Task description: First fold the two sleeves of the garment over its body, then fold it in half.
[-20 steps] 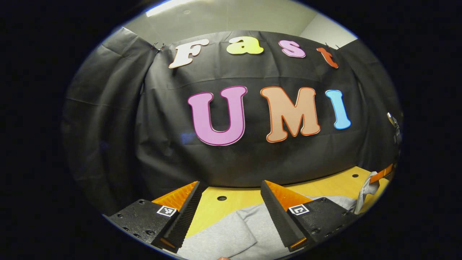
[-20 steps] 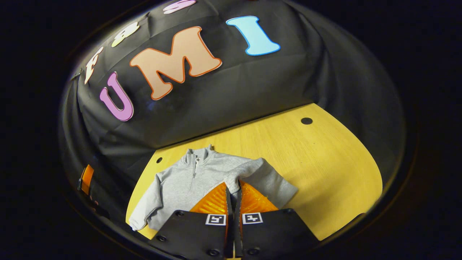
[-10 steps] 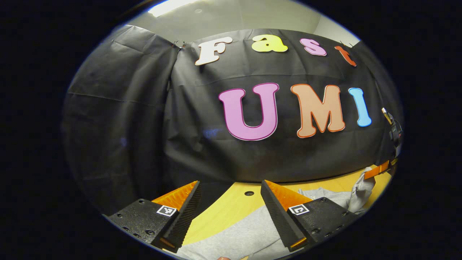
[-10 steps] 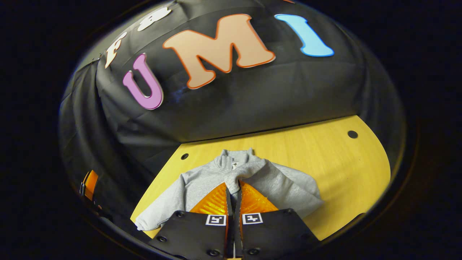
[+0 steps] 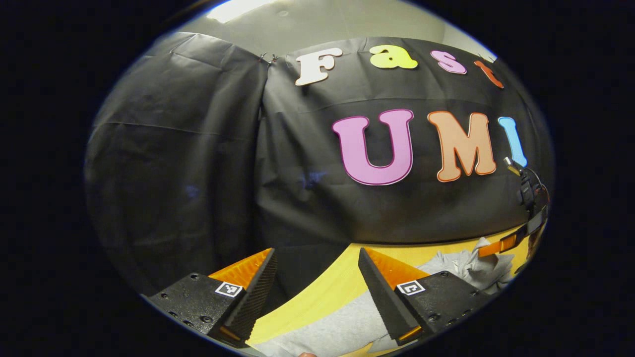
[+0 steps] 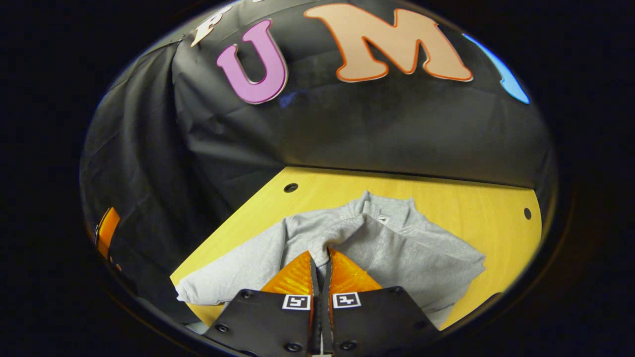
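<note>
Folding a sleeve of the grey garment across its body on the wooden table.

Left side: the left gripper is held above the near-left edge of the table, its fingers spread wide with nothing between them; part of the garment lies flat below and to the right of its right finger. Centre: in the right gripper view, the garment lies collar-up toward the booth wall, directly ahead of the right gripper. Right side: the right gripper's fingers are pressed together on a fold of sleeve fabric, which rises in a ridge from the fingertips toward the collar. The opposite sleeve extends flat to the left of this gripper.
</note>
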`<control>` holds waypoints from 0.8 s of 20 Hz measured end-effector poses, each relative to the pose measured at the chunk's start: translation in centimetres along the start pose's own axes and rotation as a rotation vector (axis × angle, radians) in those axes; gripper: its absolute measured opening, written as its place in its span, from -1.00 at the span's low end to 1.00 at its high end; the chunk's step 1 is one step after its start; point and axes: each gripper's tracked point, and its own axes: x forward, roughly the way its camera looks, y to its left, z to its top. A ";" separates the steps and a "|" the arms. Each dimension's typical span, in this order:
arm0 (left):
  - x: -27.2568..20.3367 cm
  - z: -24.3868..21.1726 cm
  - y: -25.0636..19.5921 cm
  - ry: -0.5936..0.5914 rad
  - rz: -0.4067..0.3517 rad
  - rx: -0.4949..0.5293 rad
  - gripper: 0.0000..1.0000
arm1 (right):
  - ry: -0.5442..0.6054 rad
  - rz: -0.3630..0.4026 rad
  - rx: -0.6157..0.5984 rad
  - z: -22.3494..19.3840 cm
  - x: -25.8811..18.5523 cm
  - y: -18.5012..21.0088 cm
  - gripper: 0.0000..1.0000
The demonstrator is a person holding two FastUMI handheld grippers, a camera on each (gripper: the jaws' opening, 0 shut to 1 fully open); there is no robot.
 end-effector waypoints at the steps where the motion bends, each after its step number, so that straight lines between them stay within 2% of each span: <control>1: -0.1 -0.1 0.8 0.005 0.018 0.003 0.92 | 0.019 0.019 -0.003 -0.6 1.0 0.9 -0.96; 4: -0.6 -0.8 2.8 0.018 0.055 0.004 0.93 | 0.065 0.038 0.004 -1.9 3.6 2.6 -0.94; 5: -0.7 -1.1 3.2 0.027 0.067 0.010 1.00 | 0.073 0.036 0.011 -2.3 4.3 3.0 -0.94; 6: -0.8 -1.5 3.8 0.036 0.077 0.017 0.92 | 0.078 0.042 0.024 -2.5 5.0 3.5 -0.93; 8: -1.0 -2.3 4.7 0.052 0.093 0.029 0.93 | 0.105 0.059 0.049 -3.1 5.5 4.5 -0.94; 9: -1.1 -2.5 4.9 0.054 0.095 0.027 0.94 | 0.123 0.072 0.063 -3.7 5.7 4.9 -0.84; 10: -1.1 -2.6 4.9 0.053 0.092 0.017 0.93 | 0.132 0.095 0.077 -3.9 5.9 5.7 -0.94; 12: -1.0 -3.6 4.7 0.071 0.083 -0.016 0.93 | 0.107 0.155 0.096 -3.1 5.7 7.2 -0.58; 14: -0.8 -5.0 4.5 0.104 0.081 -0.030 1.00 | 0.059 0.196 0.100 -1.6 5.1 8.4 0.43; 15: -0.8 -5.8 4.6 0.118 0.080 -0.030 0.94 | 0.038 0.195 0.095 -1.3 4.5 8.2 0.93; 16: -0.8 -6.5 4.6 0.130 0.079 -0.027 1.00 | 0.026 0.184 0.085 -1.0 3.9 7.8 0.92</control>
